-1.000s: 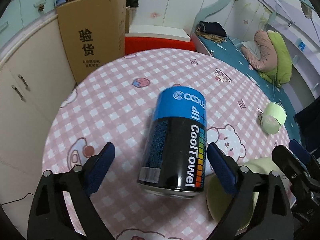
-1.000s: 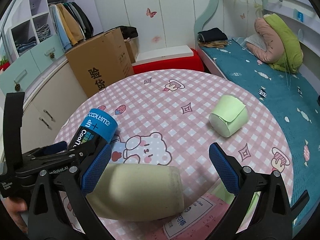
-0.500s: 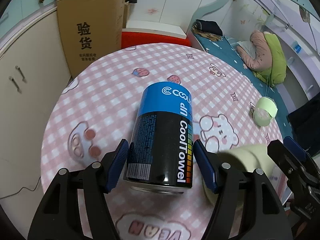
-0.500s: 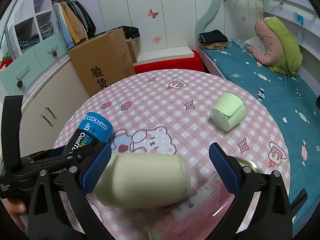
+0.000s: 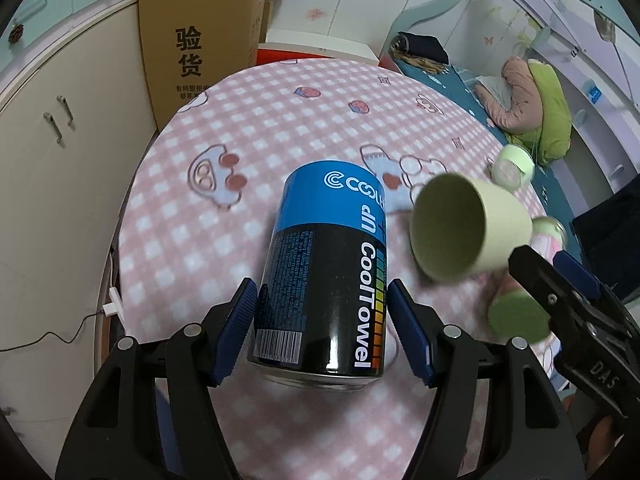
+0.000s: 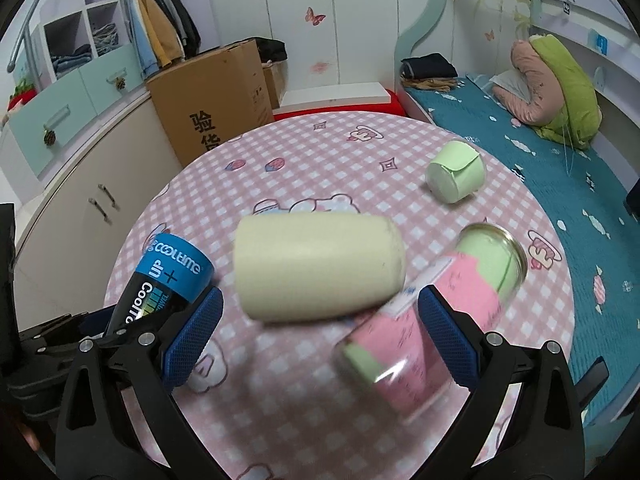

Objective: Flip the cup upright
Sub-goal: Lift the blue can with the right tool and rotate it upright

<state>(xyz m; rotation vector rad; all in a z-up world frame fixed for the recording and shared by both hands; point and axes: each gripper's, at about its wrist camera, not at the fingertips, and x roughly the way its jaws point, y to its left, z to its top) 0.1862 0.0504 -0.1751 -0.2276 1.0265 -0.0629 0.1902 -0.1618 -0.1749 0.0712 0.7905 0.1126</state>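
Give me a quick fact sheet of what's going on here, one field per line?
Table: round, pink checked cloth
Cup: pale yellow-green cup, on its side, not upright
Cup mouth: faces the left gripper's camera
Left gripper: pads closed against the black and blue can
Right gripper: jaws wide apart, nothing between the pads
Other items: pink and green tin lying down; small green roll farther back
Blur: cup and tin are smeared

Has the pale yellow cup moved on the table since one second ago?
Yes. In the right wrist view the cup now covers the bear print it lay below before; the pink jar appears beside it.
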